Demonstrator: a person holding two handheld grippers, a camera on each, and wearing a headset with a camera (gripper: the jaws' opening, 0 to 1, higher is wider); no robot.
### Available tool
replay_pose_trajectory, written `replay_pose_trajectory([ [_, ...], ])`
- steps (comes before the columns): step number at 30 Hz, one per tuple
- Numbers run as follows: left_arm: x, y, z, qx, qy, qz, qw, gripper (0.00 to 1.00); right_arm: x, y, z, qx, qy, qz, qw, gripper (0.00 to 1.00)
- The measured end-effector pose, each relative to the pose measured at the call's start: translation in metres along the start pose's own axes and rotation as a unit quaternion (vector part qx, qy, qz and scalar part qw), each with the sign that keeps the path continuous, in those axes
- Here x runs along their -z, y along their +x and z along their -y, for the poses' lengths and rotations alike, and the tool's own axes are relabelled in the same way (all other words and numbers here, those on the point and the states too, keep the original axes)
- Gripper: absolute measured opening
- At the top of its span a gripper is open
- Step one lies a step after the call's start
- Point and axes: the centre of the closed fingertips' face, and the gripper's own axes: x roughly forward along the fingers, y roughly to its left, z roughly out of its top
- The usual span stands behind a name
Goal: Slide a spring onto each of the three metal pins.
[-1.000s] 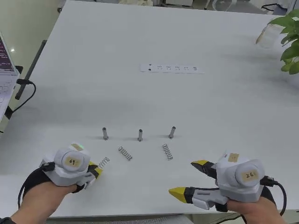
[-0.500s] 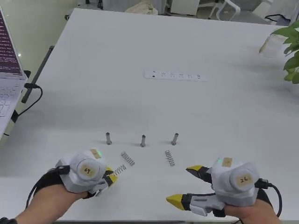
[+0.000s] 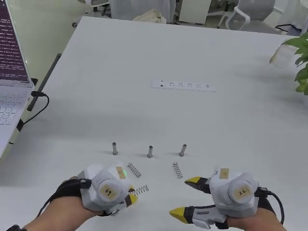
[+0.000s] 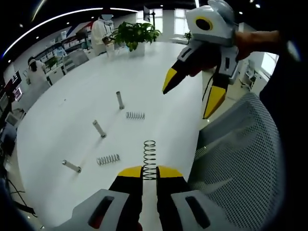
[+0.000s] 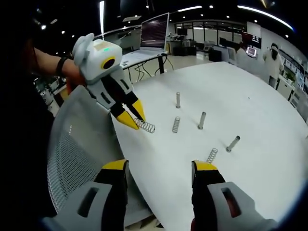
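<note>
- One spring (image 4: 149, 159) is clamped by its end between the left gripper's (image 4: 149, 172) fingers (image 4: 130, 172), near the desk's (image 3: 144, 57) front edge.
- Two loose springs (image 3: 134, 169) lie before three upright pins (image 3: 150, 151).
- The right gripper (image 5: 161, 166) waits nearby, fingers apart, holding nothing.

White table (image 3: 240, 139): bears a white power strip (image 3: 183, 86), lying flat. Left of the strip, past the table edge: open laptop (image 3: 10, 67), black cable (image 3: 38, 94). Right of the strip: green leafy plant (image 3: 301, 57). Beyond the strip: office chair (image 3: 248, 8).
</note>
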Motion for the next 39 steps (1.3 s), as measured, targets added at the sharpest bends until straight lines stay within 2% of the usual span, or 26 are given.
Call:
replay_pose_trajectory([
  [6,-0.008,0.002,0.013,0.021,0.033,-0.001,0.9992,0.02,-0.005,0.006,-0.004,-0.018,-0.042,-0.009,0.9989,0.44],
  [11,-0.014,0.003,0.022,0.036,0.062,-0.001,0.9974,0.02,-0.011,0.011,-0.012,-0.038,-0.067,-0.003,0.9970,0.36],
  [17,-0.023,0.002,0.030,0.047,0.072,0.007,0.9963,0.02,-0.015,0.017,-0.020,-0.060,-0.088,0.000,0.9943,0.32],
  [22,-0.031,0.001,0.036,0.056,0.089,0.011,0.9944,0.02,-0.011,0.021,-0.026,-0.077,-0.122,-0.017,0.9893,0.29],
  [25,-0.036,0.001,0.040,0.061,0.096,0.015,0.9933,0.02,-0.011,0.022,-0.030,-0.087,-0.135,-0.015,0.9869,0.23],
  [27,-0.037,0.001,0.042,0.065,0.099,0.018,0.9928,0.02,-0.013,0.022,-0.031,-0.090,-0.148,-0.010,0.9848,0.15],
  [30,-0.039,0.002,0.044,0.070,0.102,0.020,0.9922,0.02,-0.014,0.022,-0.036,-0.106,-0.149,-0.002,0.9832,0.12],
  [39,-0.042,0.000,0.046,0.080,0.105,0.027,0.9909,0.02,-0.009,0.021,-0.034,-0.110,-0.150,-0.006,0.9825,0.10],
])
